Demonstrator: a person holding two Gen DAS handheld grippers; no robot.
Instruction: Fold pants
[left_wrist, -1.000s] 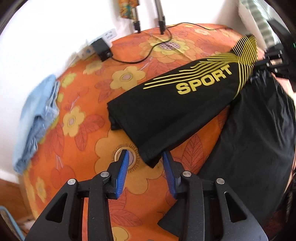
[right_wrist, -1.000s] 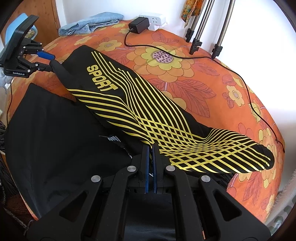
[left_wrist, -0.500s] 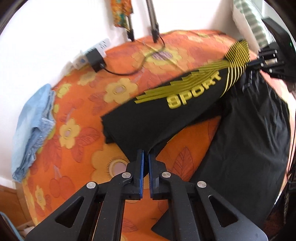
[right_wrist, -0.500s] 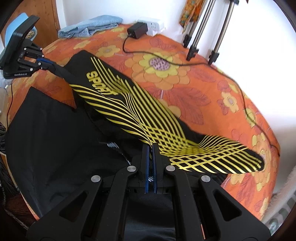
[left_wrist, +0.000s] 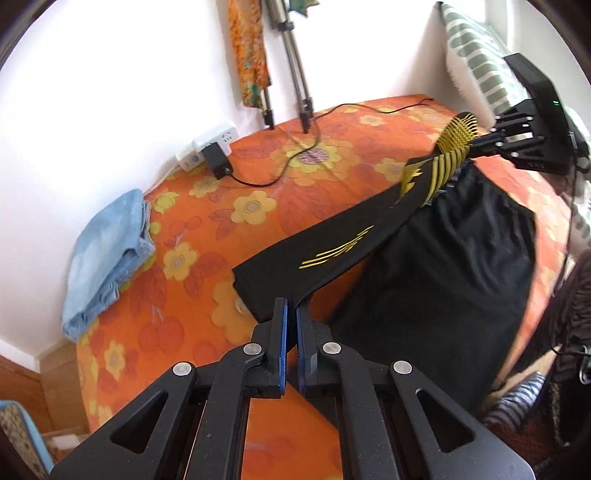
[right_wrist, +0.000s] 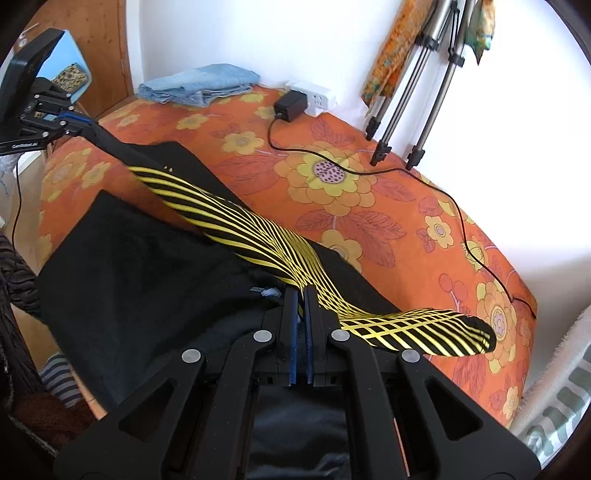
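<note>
Black sport pants (left_wrist: 332, 254) with yellow stripes: one leg stretched taut and lifted, the rest lying flat on the bed (left_wrist: 258, 173).
</note>
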